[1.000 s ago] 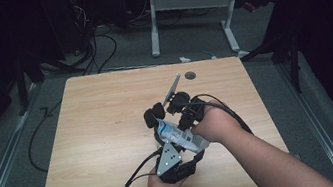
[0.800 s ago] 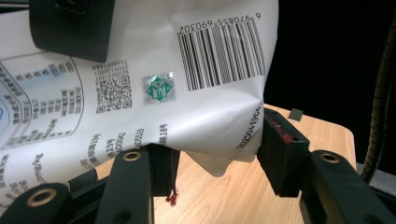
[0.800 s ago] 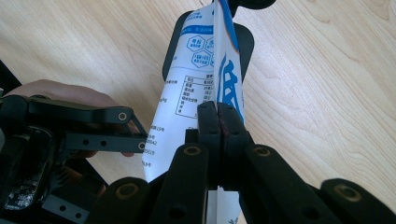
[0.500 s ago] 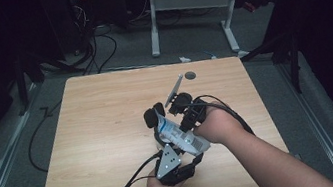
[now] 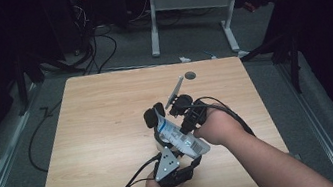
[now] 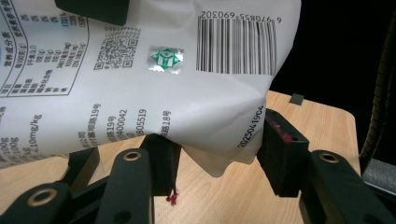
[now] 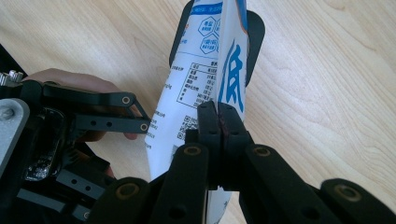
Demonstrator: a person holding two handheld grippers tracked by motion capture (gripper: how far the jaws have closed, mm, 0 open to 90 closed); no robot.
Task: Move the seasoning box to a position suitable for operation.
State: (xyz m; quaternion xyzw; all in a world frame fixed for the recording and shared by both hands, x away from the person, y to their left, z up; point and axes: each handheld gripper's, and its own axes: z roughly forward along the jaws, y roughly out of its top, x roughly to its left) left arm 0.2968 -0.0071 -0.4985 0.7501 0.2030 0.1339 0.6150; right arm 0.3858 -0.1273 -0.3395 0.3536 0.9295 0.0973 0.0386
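Little has shifted since the earlier frames: both hands and the white packet (image 5: pixel 177 135) sit where we saw them a second ago, just right of centre in the lower half of the high view, above the wooden table (image 5: pixel 105 133).

We see the left gripper (image 5: pixel 158 120) rising from the bottom edge, its jaws partly spread around the packet's width. In the left gripper view the packet (image 6: pixel 154 79), printed with a barcode and small text, hangs between the left gripper (image 6: pixel 217 144); its pads flank the lower corner, and we cannot tell whether they press it.

In the right gripper view the right gripper (image 7: pixel 219 126) at lower centre has its jaws pinched tight on the packet's thin edge (image 7: pixel 224 70), blue lettering showing above. A slim grey pen-like object (image 5: pixel 175 92) lies near a small dark disc (image 5: pixel 190 75) toward the upper centre.
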